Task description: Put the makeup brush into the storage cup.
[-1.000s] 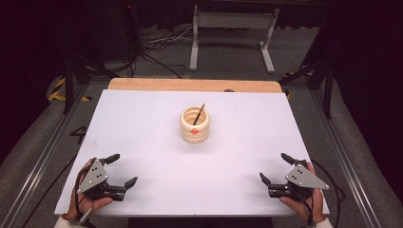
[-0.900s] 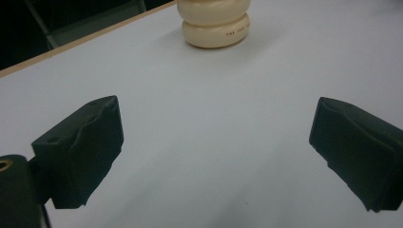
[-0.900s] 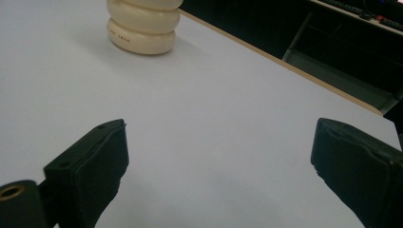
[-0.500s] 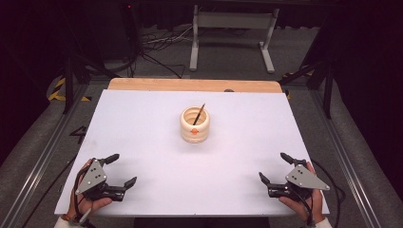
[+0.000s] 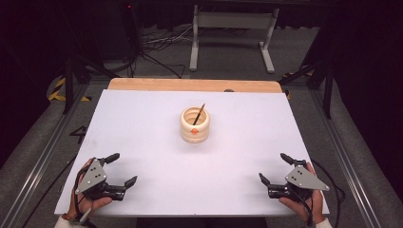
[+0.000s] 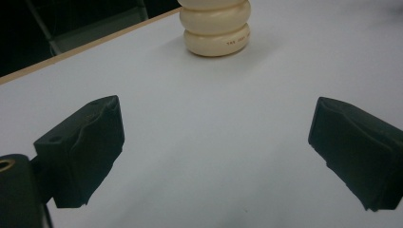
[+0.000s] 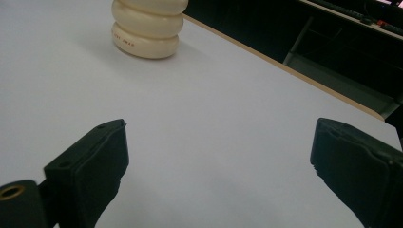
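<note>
white table (image 5: 142, 142) spans the high view, wooden strip (image 5: 190, 84) along its far edge. cream ribbed pot (image 5: 195, 125) stands upright near table centre, well apart from both grippers; a thin dark stick (image 5: 199, 114) leans inside it. left gripper (image 5: 119, 170) rests at near-left corner, jaws spread wide, empty. right gripper (image 5: 275, 167) at near-right corner, likewise spread, empty.

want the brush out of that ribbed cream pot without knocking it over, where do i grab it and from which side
Grip the brush on its bare upper handle, where it sticks out above the pot rim. It leans toward the far right, so come from above with the jaws either side of the handle and pull along that lean. The right gripper probably has the clearer line.
</note>
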`<act>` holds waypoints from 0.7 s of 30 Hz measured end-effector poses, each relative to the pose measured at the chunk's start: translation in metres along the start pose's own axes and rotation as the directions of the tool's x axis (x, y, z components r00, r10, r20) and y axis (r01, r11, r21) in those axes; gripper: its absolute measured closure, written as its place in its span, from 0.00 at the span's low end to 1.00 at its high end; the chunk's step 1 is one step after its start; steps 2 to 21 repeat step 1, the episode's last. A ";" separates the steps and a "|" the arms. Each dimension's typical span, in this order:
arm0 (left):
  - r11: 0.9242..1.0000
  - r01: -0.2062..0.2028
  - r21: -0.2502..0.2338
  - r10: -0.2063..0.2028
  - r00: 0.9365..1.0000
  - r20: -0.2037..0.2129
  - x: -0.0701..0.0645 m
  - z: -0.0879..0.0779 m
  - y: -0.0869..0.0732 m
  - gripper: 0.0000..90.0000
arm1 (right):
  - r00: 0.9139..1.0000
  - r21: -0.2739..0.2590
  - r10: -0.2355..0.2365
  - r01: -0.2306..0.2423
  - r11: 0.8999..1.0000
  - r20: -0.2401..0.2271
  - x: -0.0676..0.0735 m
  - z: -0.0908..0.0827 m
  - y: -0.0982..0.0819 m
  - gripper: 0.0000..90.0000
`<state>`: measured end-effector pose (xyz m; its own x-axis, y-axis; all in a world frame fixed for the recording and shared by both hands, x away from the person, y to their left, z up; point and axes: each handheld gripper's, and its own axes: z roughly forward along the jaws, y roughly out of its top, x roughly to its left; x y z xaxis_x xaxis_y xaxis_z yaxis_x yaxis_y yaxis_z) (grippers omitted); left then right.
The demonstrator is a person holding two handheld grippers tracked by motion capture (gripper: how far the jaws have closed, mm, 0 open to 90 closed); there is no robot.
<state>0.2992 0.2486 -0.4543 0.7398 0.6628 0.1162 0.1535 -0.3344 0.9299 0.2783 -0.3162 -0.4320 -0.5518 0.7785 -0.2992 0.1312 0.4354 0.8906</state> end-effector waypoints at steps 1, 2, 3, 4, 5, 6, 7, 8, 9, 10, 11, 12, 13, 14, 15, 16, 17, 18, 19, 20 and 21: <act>1.000 0.000 0.000 0.000 1.000 0.000 0.000 0.000 0.000 0.06 | 1.000 0.000 0.000 0.000 1.000 0.000 0.000 0.000 0.000 0.06; 1.000 0.000 0.000 0.000 1.000 0.000 0.000 0.000 0.000 0.06 | 1.000 0.000 0.000 0.000 1.000 0.000 0.000 0.000 0.000 0.06; 1.000 0.000 0.000 0.000 1.000 0.000 0.000 0.000 0.000 0.06 | 1.000 0.000 0.000 0.000 1.000 0.000 0.000 0.000 0.000 0.06; 1.000 0.000 0.000 0.000 1.000 0.000 0.000 0.000 0.000 0.06 | 1.000 0.000 0.000 0.000 1.000 0.000 0.000 0.000 0.000 0.06; 1.000 0.000 0.000 0.000 1.000 0.000 0.000 0.000 0.000 0.06 | 1.000 0.000 0.000 0.000 1.000 0.000 0.000 0.000 0.000 0.06; 1.000 0.000 0.000 0.000 1.000 0.000 0.000 0.000 0.000 0.06 | 1.000 0.000 0.000 0.000 1.000 0.000 0.000 0.000 0.000 0.06; 1.000 0.000 0.000 0.000 1.000 0.000 0.000 0.000 0.000 0.06 | 1.000 0.000 0.000 0.000 1.000 0.000 0.000 0.000 0.000 0.06; 1.000 0.000 0.000 0.000 1.000 0.000 0.000 0.000 0.000 0.06 | 1.000 0.000 0.000 0.000 1.000 0.000 0.000 0.000 0.000 0.06; 1.000 0.000 0.000 0.000 1.000 0.000 0.000 0.000 0.000 0.06 | 1.000 0.000 0.000 0.000 1.000 0.000 0.000 0.000 0.000 0.06; 1.000 0.000 0.000 0.000 1.000 0.000 0.000 0.000 0.000 0.06 | 1.000 0.000 0.000 0.000 1.000 0.000 0.000 0.000 0.000 0.06; 1.000 0.000 0.000 0.000 1.000 0.000 0.000 0.000 0.000 0.06 | 1.000 0.000 0.000 0.000 1.000 0.000 0.000 0.000 0.000 0.06; 1.000 0.000 0.000 0.000 1.000 0.000 0.000 0.000 0.000 0.06 | 1.000 0.000 0.000 0.000 1.000 0.000 0.000 0.000 0.000 0.06; 1.000 0.000 0.000 0.000 1.000 0.000 0.000 0.000 0.000 0.06 | 1.000 0.000 0.000 0.000 1.000 0.000 0.000 0.000 0.000 0.06; 1.000 0.000 0.000 0.000 1.000 0.000 0.000 0.000 0.000 0.06 | 1.000 0.000 0.000 0.000 1.000 0.000 0.000 0.000 0.000 0.06; 1.000 0.000 0.000 0.000 1.000 0.000 0.000 0.000 0.000 0.06 | 1.000 0.000 0.000 0.000 1.000 0.000 0.000 0.000 0.000 0.06; 1.000 0.000 0.000 0.000 1.000 0.000 0.000 0.000 0.000 0.06 | 1.000 0.000 0.000 0.000 1.000 0.000 0.000 0.000 0.000 0.06; 1.000 0.000 0.000 0.000 1.000 0.000 0.000 0.000 0.000 0.06 | 1.000 0.000 0.000 0.000 1.000 0.000 0.000 0.000 0.000 0.06; 1.000 0.000 0.000 0.000 1.000 0.000 0.000 0.000 0.000 0.06 | 1.000 0.000 0.000 0.000 1.000 0.000 0.000 0.000 0.000 0.06; 1.000 0.000 0.000 0.000 1.000 0.000 0.000 0.000 0.000 0.06 | 1.000 0.000 0.000 0.000 1.000 0.000 0.000 0.000 0.000 0.06; 1.000 0.000 0.000 0.000 1.000 0.000 0.000 0.000 0.000 0.06 | 1.000 0.000 0.000 0.000 1.000 0.000 0.000 0.000 0.000 0.06; 1.000 0.000 0.000 0.000 1.000 0.000 0.000 0.000 0.000 0.06 | 1.000 0.000 0.000 0.000 1.000 0.000 0.000 0.000 0.000 0.06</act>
